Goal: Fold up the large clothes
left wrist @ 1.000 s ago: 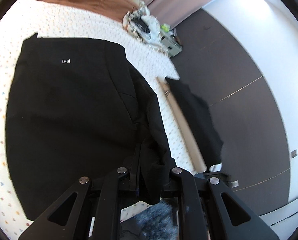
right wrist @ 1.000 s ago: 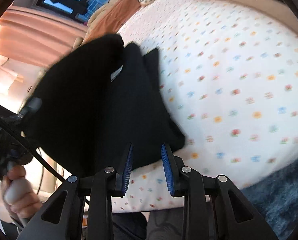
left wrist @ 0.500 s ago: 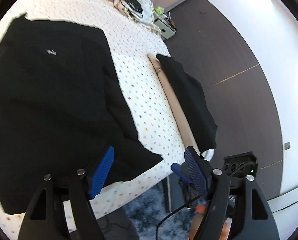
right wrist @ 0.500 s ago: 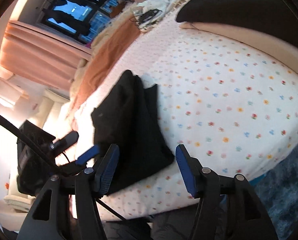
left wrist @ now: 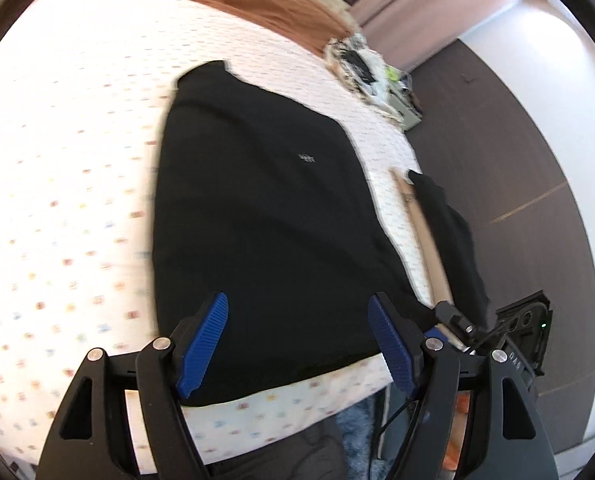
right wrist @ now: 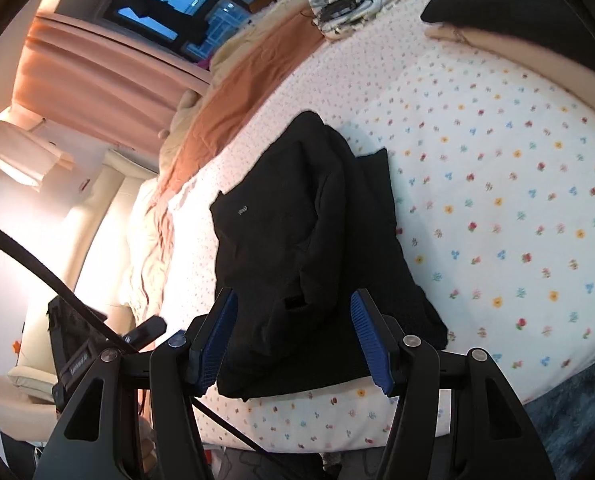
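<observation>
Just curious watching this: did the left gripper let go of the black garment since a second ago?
Yes. The left gripper then pinched the black garment; now it is open, above the fabric lying on the flowered bedsheet.

Bright, fisheye-warped; left view blurred, window glare

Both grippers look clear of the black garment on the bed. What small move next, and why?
Probably bring the right gripper down to the loose flap at the near right corner of the black garment and fold it inward. Both it and the left gripper stand open and hold nothing; the garment lies half folded on the floral sheet, bunched and uneven on that side.
</observation>
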The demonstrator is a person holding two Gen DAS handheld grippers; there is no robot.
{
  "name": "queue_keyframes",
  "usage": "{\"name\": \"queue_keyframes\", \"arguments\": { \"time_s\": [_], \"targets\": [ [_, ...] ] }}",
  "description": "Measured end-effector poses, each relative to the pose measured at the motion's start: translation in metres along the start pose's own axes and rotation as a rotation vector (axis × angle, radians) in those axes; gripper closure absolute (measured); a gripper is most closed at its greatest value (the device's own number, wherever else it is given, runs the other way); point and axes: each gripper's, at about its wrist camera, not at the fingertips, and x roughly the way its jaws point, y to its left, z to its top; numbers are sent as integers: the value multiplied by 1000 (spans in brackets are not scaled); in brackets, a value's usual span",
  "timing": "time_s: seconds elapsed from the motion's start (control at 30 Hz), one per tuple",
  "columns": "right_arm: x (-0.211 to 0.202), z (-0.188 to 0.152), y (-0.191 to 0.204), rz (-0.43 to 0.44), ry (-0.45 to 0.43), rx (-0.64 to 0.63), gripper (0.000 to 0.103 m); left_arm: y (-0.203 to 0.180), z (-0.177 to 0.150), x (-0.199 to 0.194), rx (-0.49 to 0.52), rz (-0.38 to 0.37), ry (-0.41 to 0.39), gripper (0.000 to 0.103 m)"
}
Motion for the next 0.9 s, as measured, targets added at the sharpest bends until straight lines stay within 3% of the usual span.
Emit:
{"name": "queue_keyframes", "arguments": {
  "time_s": [0.03, 0.07, 0.17, 0.33, 0.7, 0.9],
  "targets": [
    [-2, 1, 1, -1, -1, -2, 54, 0, -6, 8, -7, 22, 4, 30],
    [0, 2, 1, -2, -2, -12, 74, 5, -7, 8, -12, 45, 6, 30],
    [2, 4, -1, -2, -11, -32, 95, 22, -15, 14, -40, 82, 19, 30],
    [-14, 0, -10, 13, -27, -10, 99, 45, -24, 20, -71, 103, 33, 30],
    [-6, -27, -74, -47, -3, 97, 100, 43, -31, 39, -47, 92, 61, 30],
    [-11, -27, -63, -82, 30, 56, 99, 47, -32, 45, -51, 78, 66, 30]
  ]
}}
